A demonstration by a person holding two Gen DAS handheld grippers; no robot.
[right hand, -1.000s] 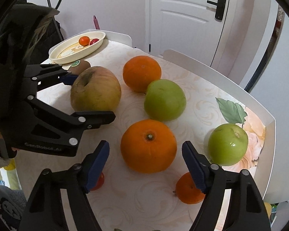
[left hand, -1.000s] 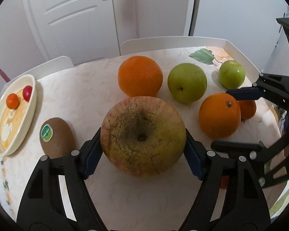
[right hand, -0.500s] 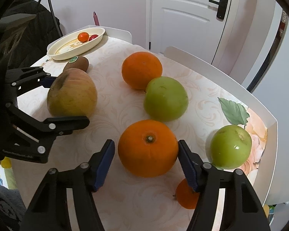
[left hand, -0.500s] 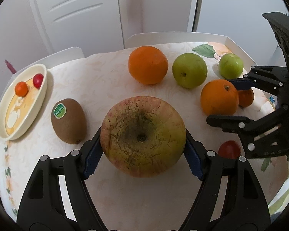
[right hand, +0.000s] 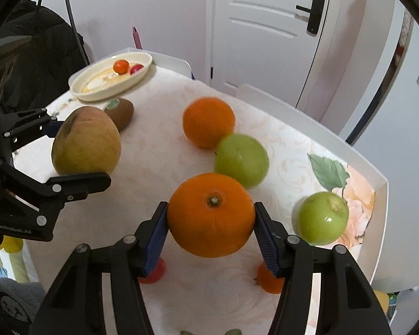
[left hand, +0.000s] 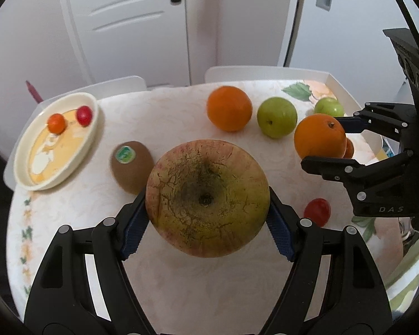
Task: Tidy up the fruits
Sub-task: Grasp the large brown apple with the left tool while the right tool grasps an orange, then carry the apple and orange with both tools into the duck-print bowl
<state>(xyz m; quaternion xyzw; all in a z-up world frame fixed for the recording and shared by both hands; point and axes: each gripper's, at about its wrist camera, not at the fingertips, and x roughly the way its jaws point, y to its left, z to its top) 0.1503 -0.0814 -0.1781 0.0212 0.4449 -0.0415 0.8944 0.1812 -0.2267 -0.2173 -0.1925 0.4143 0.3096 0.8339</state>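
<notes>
My left gripper is shut on a large yellow-red apple and holds it above the table; the apple also shows in the right wrist view. My right gripper is shut on an orange, lifted off the table, also visible in the left wrist view. On the table lie a second orange, two green apples, a kiwi, a red cherry tomato and a small mandarin.
A cream oval dish at the table's far left holds a small orange fruit and a red one. The white table has raised edges. A door and white chair backs stand behind.
My right gripper has closed on the orange and raised it. My left gripper has lifted and pulled back with the apple, so the kiwi and dish show more fully.
</notes>
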